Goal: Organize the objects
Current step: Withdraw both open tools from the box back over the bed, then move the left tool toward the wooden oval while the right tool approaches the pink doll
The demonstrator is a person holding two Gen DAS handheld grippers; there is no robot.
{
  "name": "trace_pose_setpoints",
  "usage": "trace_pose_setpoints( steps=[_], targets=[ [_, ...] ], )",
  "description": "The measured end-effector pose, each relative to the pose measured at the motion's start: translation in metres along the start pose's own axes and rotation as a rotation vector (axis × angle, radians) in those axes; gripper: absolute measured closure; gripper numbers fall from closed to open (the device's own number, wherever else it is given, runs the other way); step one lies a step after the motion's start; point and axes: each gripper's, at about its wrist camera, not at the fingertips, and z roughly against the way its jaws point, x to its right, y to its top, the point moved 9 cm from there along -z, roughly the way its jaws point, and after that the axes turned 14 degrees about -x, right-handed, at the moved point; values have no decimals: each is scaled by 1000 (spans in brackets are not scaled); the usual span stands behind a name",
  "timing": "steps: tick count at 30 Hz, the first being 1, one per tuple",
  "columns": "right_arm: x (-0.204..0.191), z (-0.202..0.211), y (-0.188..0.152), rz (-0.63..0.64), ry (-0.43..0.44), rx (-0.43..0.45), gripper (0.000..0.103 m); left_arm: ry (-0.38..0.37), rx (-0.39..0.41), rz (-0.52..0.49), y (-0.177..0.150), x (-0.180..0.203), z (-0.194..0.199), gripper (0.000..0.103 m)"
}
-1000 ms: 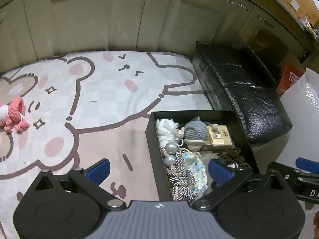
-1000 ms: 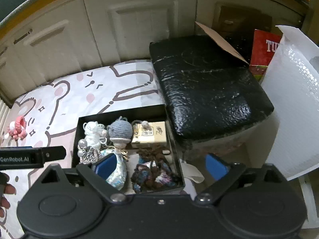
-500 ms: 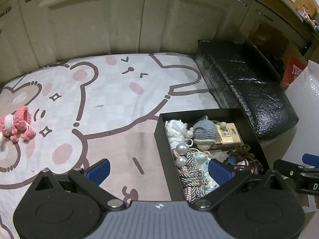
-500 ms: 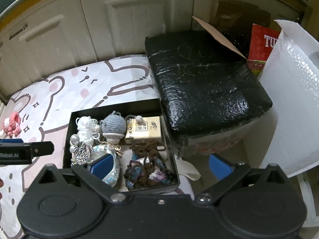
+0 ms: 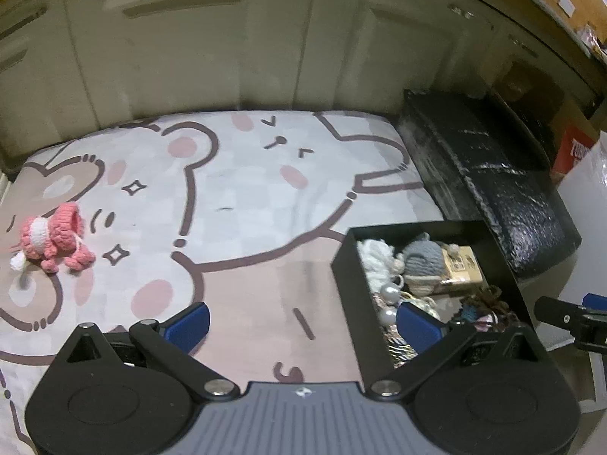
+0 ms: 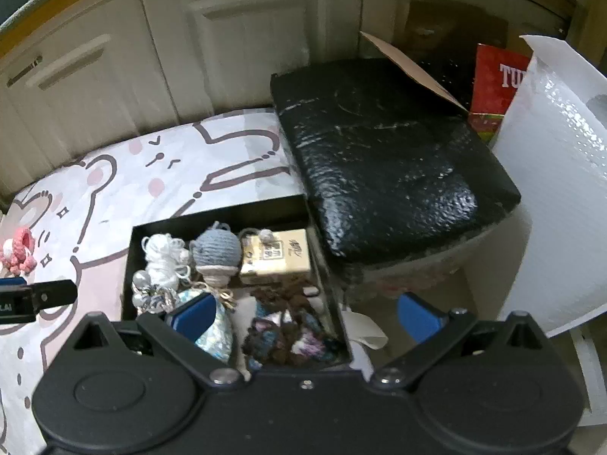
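Left gripper (image 5: 301, 324): jaws spread wide with nothing between them, poised above the bear-print mat (image 5: 242, 197). Right gripper (image 6: 307, 316): jaws likewise at full spread and empty, poised over the near end of the black box (image 6: 129, 261), its left pad above the box contents and its right pad beyond the box's right wall.

The box sits on the mat's right edge, just beside a black wrapped block (image 6: 387, 159), and already holds a white yarn bundle (image 6: 163, 256), a grey knitted piece (image 6: 218, 250), a cream carton (image 6: 279, 254) and dark scrunchies (image 6: 288, 337).

The one loose item is the pink crochet toy (image 5: 53, 237). In the left wrist view it lies on the mat well apart from the box, far to the left of the left gripper's jaws and somewhat ahead of them. The left hand is judged much the nearer; the right gripper's view shows the toy only at its far left margin.

The toy's long axis appears to run roughly left to right across the left view, white tassel end toward the left edge, ring-shaped end toward the right; finer orientation cannot be told.
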Motion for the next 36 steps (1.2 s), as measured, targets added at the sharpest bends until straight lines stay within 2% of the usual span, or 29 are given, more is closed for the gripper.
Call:
trace_pose_setpoints(
  steps=[7,21,36],
  targets=[
    [-33,-1,10,21,34,12,0,35,20,22,1,-37,9,0],
    [-129,-5,21,143,102,21,0,98,52,134,-2,-130,33,0],
    [-213,-6,21,247,163,38,0,160,87,218,-16,-202,57,0]
  ],
)
